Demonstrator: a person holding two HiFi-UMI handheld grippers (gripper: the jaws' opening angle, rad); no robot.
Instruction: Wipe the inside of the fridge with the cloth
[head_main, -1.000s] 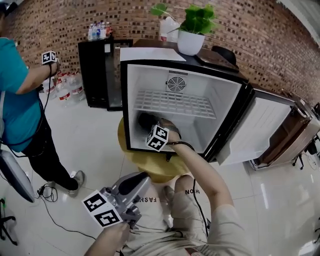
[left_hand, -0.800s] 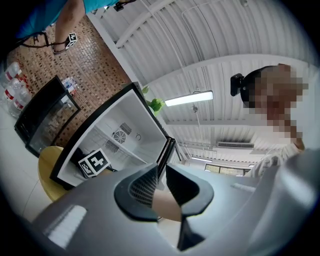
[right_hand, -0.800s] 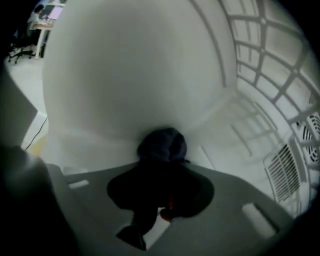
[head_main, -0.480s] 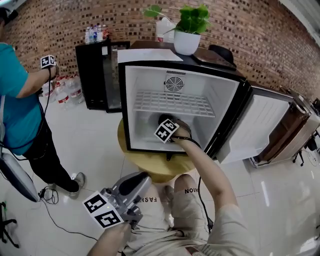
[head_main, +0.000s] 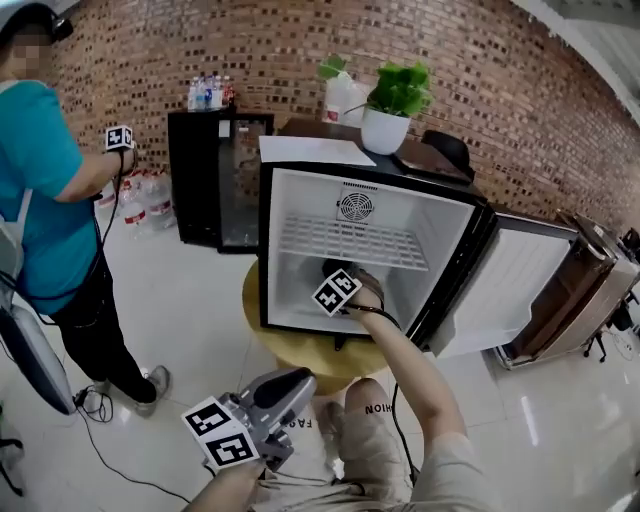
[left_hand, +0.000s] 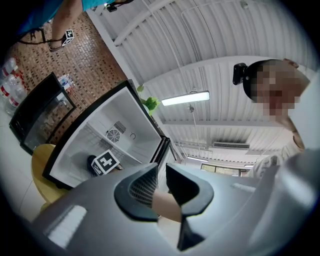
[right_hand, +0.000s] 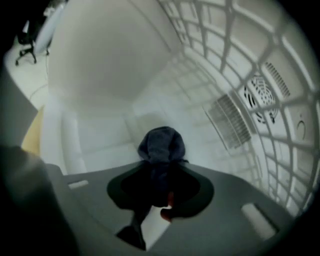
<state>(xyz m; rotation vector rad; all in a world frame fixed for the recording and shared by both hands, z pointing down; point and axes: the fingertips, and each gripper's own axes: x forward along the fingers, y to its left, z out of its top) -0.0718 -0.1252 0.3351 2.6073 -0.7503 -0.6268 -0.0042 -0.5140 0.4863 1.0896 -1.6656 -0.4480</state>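
The small fridge (head_main: 275, 250) stands open on a round yellow table, white inside, with a wire shelf (head_main: 350, 240) and a fan grille on the back wall. My right gripper (head_main: 335, 272) reaches into the lower compartment below the shelf, shut on a dark blue cloth (right_hand: 161, 144). The bunched cloth presses against the white floor near the back wall. My left gripper (head_main: 298, 380) hangs outside, low and in front of the fridge. Its jaws stand almost together with nothing between them (left_hand: 161, 181). It looks up at the fridge (left_hand: 95, 125).
The fridge door (head_main: 510, 285) hangs open to the right. A potted plant (head_main: 395, 100) and a paper sheet sit on the fridge top. A black glass-door cabinet (head_main: 205, 175) stands left of it. A person in a teal shirt (head_main: 45, 200) stands at far left.
My right gripper has slid the cloth rightward across the fridge floor, from the left part toward the middle. The left gripper has stayed where it was.
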